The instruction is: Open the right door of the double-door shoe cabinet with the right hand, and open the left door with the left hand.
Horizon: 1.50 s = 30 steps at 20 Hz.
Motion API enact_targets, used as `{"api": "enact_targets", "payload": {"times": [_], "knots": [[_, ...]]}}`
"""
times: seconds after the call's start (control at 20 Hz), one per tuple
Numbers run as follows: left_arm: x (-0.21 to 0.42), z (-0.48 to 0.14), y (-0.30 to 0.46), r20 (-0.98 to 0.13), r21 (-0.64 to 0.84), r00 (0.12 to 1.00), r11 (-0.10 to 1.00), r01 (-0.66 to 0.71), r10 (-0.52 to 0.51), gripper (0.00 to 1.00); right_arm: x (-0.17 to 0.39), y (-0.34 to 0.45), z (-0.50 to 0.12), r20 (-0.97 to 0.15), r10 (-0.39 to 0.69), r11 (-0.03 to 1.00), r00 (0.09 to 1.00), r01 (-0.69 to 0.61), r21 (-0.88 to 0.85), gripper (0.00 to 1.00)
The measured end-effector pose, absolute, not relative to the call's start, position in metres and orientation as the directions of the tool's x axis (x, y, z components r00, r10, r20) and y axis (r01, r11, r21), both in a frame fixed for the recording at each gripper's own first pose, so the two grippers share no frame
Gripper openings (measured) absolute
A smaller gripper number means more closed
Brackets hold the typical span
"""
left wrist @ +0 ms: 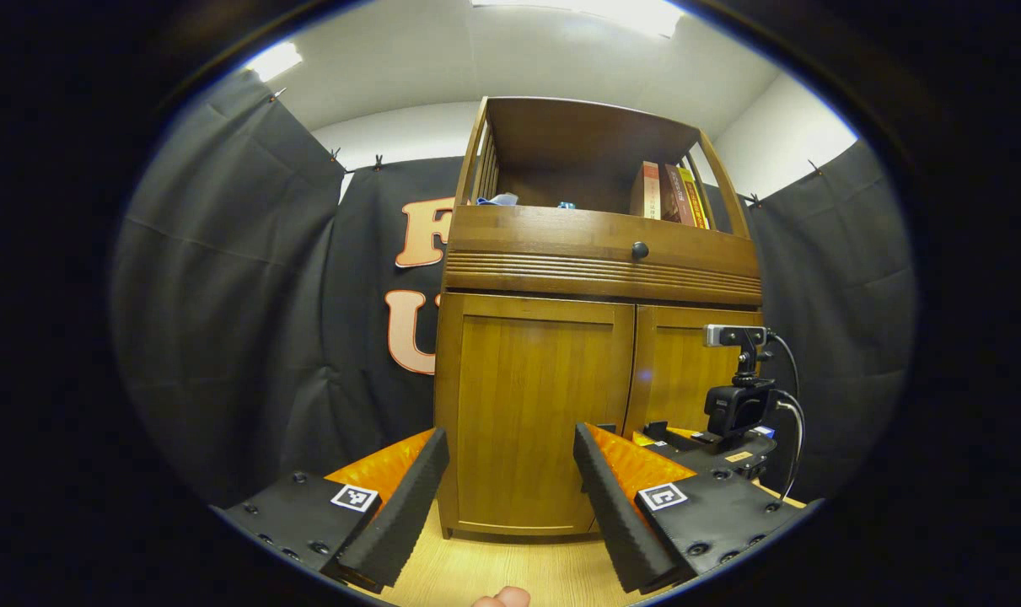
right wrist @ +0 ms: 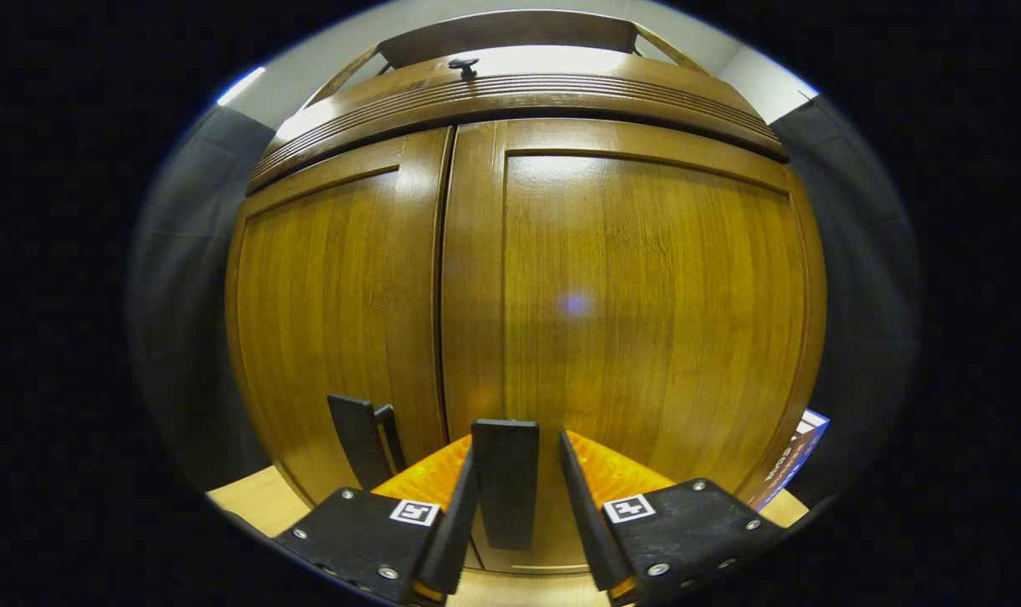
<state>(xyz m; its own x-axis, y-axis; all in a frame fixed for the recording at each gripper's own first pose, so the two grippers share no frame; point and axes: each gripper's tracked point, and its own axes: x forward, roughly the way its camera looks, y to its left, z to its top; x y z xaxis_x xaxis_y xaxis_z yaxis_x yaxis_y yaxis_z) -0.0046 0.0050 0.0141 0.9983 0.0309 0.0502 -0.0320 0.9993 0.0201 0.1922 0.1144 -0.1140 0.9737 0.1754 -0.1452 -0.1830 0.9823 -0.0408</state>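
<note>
Doors point(right wrist: 510, 278), two, both closed; right tongs point(right wrist: 518, 506) straddle one handle point(right wrist: 505, 480).

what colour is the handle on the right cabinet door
Black: the flat black door handle stands out against the brown wood, clearest in the right gripper view.

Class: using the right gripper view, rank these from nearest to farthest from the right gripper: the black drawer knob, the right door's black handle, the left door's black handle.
1. Right door's black handle, between the right gripper fingers.
2. Left door's black handle, just left.
3. Small black drawer knob, far above the doors.
</note>
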Motion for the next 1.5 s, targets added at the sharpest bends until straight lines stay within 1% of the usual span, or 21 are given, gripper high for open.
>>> {"api": "enact_targets", "payload": {"times": [0.15,0.2,0.25,0.3,0.45,0.5,0.6,0.65,0.75,0.8,0.85,0.95,1.0,1.25,1.3,1.35,1.4,1.45,1.5], "knots": [[-0.007,0.016,0.006,0.053,0.023,0.998,0.999,-0.034,0.032,0.99,0.192,0.115,-0.114,-0.144,0.178,0.981,0.973,-0.187,-0.049,0.44],[-0.008,0.016,0.006,0.054,0.024,0.998,0.999,-0.035,0.034,0.99,0.193,0.116,-0.115,-0.149,0.192,0.979,0.970,-0.200,-0.044,0.24],[-0.008,0.017,0.005,0.055,0.024,0.998,0.999,-0.035,0.033,0.99,0.193,0.116,-0.115,-0.152,0.207,0.976,0.966,-0.215,-0.034,0.24],[-0.008,0.017,0.004,0.053,0.024,0.998,0.999,-0.033,0.032,0.99,0.192,0.116,-0.115,-0.155,0.219,0.974,0.963,-0.225,-0.025,0.31],[-0.010,0.016,0.000,0.047,0.027,0.999,0.999,-0.022,0.021,0.99,0.192,0.116,-0.116,-0.160,0.218,0.973,0.963,-0.227,-0.040,0.29],[-0.011,0.018,-0.002,0.049,0.028,0.999,0.999,-0.018,0.016,0.97,0.192,0.116,-0.116,-0.167,0.217,0.973,0.962,-0.227,-0.042,0.29],[-0.014,0.020,-0.003,0.054,0.032,0.998,0.999,-0.015,0.013,0.96,0.191,0.116,-0.117,-0.179,0.227,0.971,0.957,-0.236,-0.032,0.29],[-0.015,0.021,-0.003,0.056,0.034,0.998,0.999,-0.016,0.015,0.99,0.190,0.116,-0.117,-0.180,0.230,0.971,0.957,-0.239,-0.031,0.29],[-0.018,0.021,-0.002,0.056,0.034,0.998,0.999,-0.020,0.018,0.99,0.187,0.115,-0.117,-0.180,0.229,0.970,0.957,-0.241,-0.042,0.29],[-0.019,0.021,-0.002,0.057,0.033,0.998,0.999,-0.022,0.020,0.96,0.184,0.115,-0.117,-0.179,0.232,0.969,0.956,-0.243,-0.044,0.29],[-0.020,0.020,-0.002,0.055,0.031,0.998,0.999,-0.022,0.021,0.99,0.181,0.115,-0.117,-0.180,0.237,0.968,0.955,-0.248,-0.038,0.29],[-0.021,0.019,-0.002,0.052,0.029,0.998,0.999,-0.023,0.021,0.99,0.175,0.114,-0.116,-0.184,0.248,0.966,0.951,-0.258,-0.031,0.35],[-0.022,0.019,-0.002,0.052,0.030,0.998,0.999,-0.023,0.022,0.99,0.172,0.114,-0.115,-0.185,0.253,0.964,0.950,-0.264,-0.036,0.29],[-0.023,0.018,0.000,0.049,0.033,0.998,0.999,-0.032,0.030,0.99,0.152,0.108,-0.114,-0.183,0.263,0.962,0.947,-0.273,-0.030,0.29],[-0.023,0.017,0.000,0.048,0.028,0.998,0.999,-0.034,0.032,0.97,0.147,0.106,-0.113,-0.185,0.265,0.961,0.946,-0.275,-0.029,0.37],[-0.023,0.016,-0.001,0.044,0.025,0.998,0.999,-0.034,0.033,0.99,0.142,0.104,-0.113,-0.184,0.270,0.960,0.945,-0.279,-0.027,0.37],[-0.022,0.015,-0.001,0.041,0.025,0.999,0.999,-0.033,0.032,0.96,0.136,0.102,-0.113,-0.183,0.276,0.958,0.943,-0.286,-0.027,0.37],[-0.022,0.013,-0.001,0.037,0.028,0.999,0.999,-0.033,0.032,0.96,0.133,0.101,-0.111,-0.183,0.284,0.956,0.941,-0.293,-0.026,0.29],[-0.021,0.013,-0.002,0.034,0.030,0.999,0.999,-0.034,0.033,0.95,0.129,0.099,-0.112,-0.185,0.289,0.954,0.939,-0.299,-0.024,0.29]]}}
